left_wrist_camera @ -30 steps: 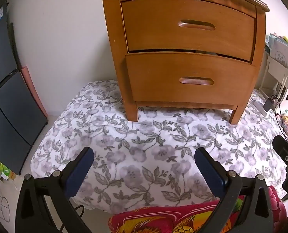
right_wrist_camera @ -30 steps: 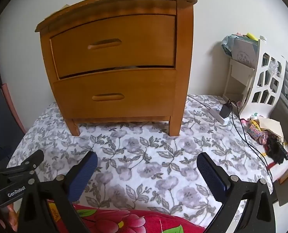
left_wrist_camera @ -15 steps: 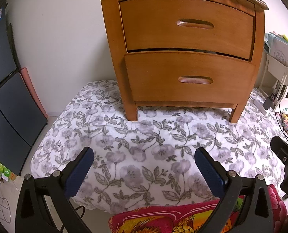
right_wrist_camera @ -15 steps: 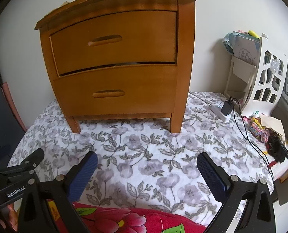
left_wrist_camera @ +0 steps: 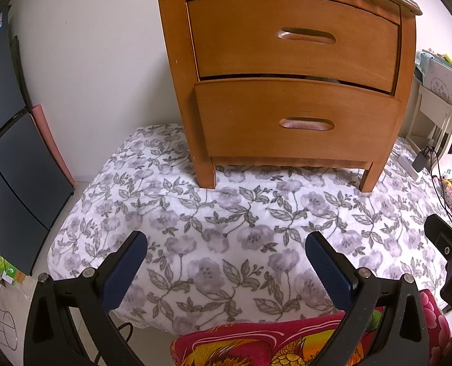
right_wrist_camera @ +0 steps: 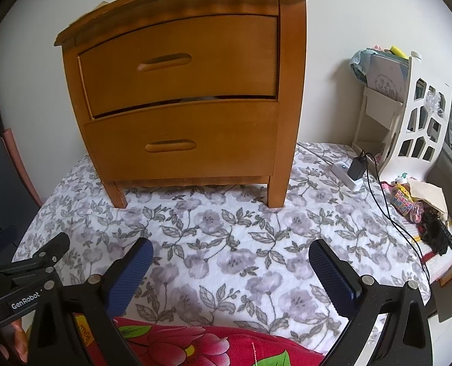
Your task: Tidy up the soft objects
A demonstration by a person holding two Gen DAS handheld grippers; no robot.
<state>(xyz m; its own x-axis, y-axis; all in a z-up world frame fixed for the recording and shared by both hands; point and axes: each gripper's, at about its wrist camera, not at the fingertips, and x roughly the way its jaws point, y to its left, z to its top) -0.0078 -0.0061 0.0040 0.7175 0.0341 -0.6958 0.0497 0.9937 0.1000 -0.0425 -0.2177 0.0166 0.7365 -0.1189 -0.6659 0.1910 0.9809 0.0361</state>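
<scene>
The bed point(left_wrist_camera: 226, 244) fills most of the room in front of me, spread with a white quilt printed in grey flowers. On its far half stands a wooden nightstand point(left_wrist_camera: 286, 76) on four short legs. Its lower drawer point(left_wrist_camera: 296, 122) sits slightly out of line with the upper drawer point(left_wrist_camera: 293, 36), leaving a dark slit between them. To the right, against the wall, is a white cut-out rack point(right_wrist_camera: 414, 122), with a power strip and charger point(right_wrist_camera: 350, 174) on the quilt near it and a small heap of trinkets point(right_wrist_camera: 421, 210) at the bed's right edge.

The soft thing to be sorted looks to be the red flowered blanket point(right_wrist_camera: 201, 344), bunched at the near edge of the bed, just under both tools. I would judge it light, limp and thick, likely to sag and slide out of shape when lifted. A pinch on a raised fold or along its edge should hold better than a grab at the flat middle.

The left claw point(left_wrist_camera: 226, 259) hangs above the quilt with its blue pads spread wide, holding and touching nothing. The right claw point(right_wrist_camera: 230, 268) is beside it, equally wide apart and empty, poised over the blanket's near edge.
</scene>
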